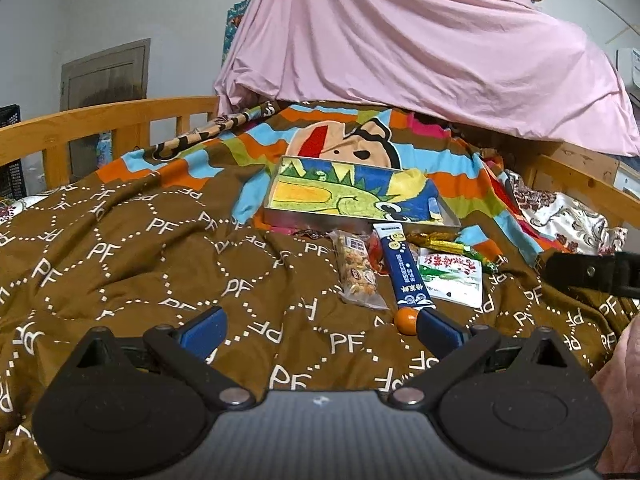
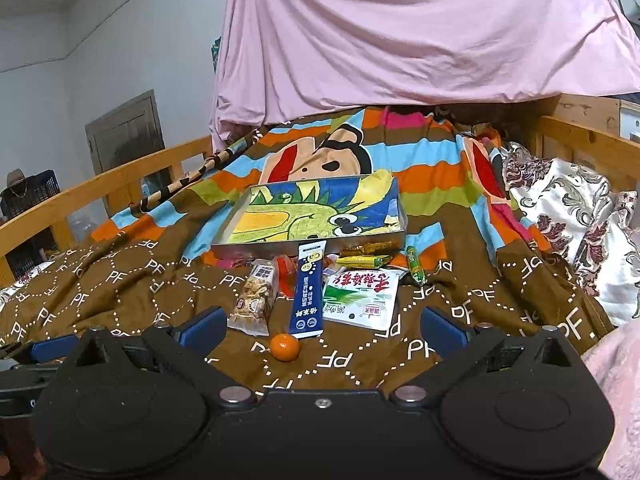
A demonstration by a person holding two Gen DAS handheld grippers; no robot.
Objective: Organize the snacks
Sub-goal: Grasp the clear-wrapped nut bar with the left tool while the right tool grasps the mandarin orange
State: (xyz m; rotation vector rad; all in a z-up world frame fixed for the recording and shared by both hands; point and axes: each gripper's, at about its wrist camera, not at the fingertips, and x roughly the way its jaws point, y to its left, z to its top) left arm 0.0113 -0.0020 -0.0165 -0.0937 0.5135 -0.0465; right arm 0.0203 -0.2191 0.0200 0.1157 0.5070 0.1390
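On the brown blanket point(image 2: 120, 292), both grippers hang above the near edge with jaws spread wide and empty: the left gripper point(image 1: 320, 326) and the right gripper point(image 2: 320, 326). Beyond them the snacks lie clustered, from left to right: a nut bag point(image 2: 256, 298), a small orange point(image 2: 285, 346), a blue stick packet point(image 2: 309, 290), a white-green pouch point(image 2: 362, 294) and a green sausage point(image 2: 416, 266). Farther off sits a shallow tray point(image 2: 312, 246), its near wall just behind the snacks.

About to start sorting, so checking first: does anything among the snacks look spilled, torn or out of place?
Nothing looks spilled or torn. The tray sits tilted on the rumpled blanket, still without snacks. The packets lie heaped before it, and a small orange lies loose, apart from the heap, nearest the claws.
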